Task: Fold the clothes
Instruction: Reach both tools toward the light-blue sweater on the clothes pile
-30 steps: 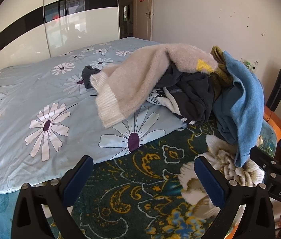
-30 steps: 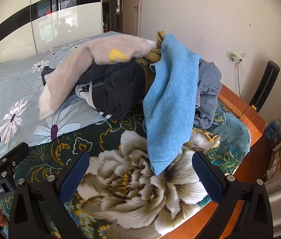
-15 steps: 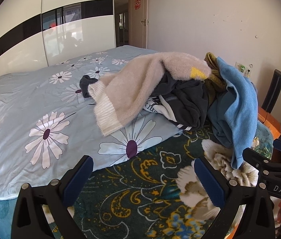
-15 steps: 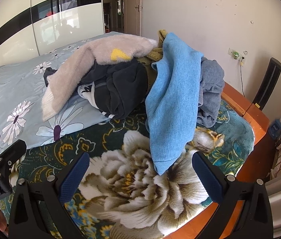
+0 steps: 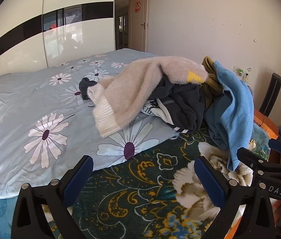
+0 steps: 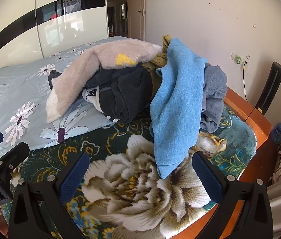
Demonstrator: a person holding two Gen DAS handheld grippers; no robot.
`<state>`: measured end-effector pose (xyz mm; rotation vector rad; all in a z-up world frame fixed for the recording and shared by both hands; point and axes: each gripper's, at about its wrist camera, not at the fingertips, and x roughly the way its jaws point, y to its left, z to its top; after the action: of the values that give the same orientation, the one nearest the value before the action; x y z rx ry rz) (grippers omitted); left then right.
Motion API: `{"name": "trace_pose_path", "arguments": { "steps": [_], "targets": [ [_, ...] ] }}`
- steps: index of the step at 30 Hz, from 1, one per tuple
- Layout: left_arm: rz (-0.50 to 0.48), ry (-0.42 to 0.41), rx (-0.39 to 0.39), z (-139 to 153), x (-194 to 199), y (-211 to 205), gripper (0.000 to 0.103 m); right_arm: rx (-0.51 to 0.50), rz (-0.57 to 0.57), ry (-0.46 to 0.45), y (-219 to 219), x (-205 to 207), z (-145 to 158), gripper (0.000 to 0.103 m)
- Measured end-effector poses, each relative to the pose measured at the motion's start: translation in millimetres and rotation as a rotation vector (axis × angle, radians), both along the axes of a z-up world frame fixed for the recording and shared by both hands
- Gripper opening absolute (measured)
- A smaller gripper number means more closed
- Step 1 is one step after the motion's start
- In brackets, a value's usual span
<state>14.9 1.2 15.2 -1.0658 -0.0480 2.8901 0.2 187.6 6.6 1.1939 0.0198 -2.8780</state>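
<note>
Left gripper [image 5: 143,176]: fingers spread wide, nothing between them; hovers over the dark flowered blanket at 6 o'clock of its own view. Its body also shows at 8 o'clock in the right wrist view.
Right gripper [image 6: 140,172]: fingers spread wide, holding nothing; over the big pale flower of the blanket, at 6 o'clock of its view. Its tip also shows at 4 o'clock in the left wrist view.
Pile of clothes [image 6: 132,83]: heaped on the bed past both grippers, at 12 to 1 o'clock, not touched by either.
Beige sweater [image 5: 132,91]: top of the pile, fuzzy, with a yellow patch; its ribbed white cuff hangs down toward 9 o'clock onto the quilt.
Dark jacket [image 6: 126,93]: beneath the beige sweater, middle of the pile, a white printed lining showing at its lower edge.
Blue sweater [image 6: 177,107]: draped down the pile's right side, its hem lying on the blanket just ahead of the right gripper.
Grey-blue garment [image 6: 214,97]: bunched behind the blue sweater, at 2 o'clock.
Olive knit [image 5: 211,79]: peeking out at the pile's crest, between the beige and blue sweaters.
Quilt [image 5: 31,103]: light blue with daisies, covering the bed's left part; the pile partly rests on it.
Blanket [image 6: 47,159]: dark green, flowered, under the quilt's edge and the pile's near side.
Wardrobe [image 5: 51,29]: glossy white with a black band, at 11 o'clock.
</note>
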Motion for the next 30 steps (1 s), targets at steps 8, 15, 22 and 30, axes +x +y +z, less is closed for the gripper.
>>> {"name": "trace_pose_path", "arguments": {
  "steps": [8,15,22,30],
  "targets": [
    [0.027,0.005,0.022,2,1,-5,0.103,-0.06,-0.008,0.003,6,-1,1,0.103],
    [0.041,-0.023,0.055,-3,0,-14,0.103,-0.069,-0.01,0.014,8,-1,0,0.103],
    [0.044,-0.011,0.019,-4,1,-12,0.103,-0.045,0.005,0.025,6,-3,-1,0.103],
    [0.057,-0.019,-0.038,-14,-3,-13,0.103,-0.028,0.039,0.049,4,-7,-1,0.103]
  ]
}}
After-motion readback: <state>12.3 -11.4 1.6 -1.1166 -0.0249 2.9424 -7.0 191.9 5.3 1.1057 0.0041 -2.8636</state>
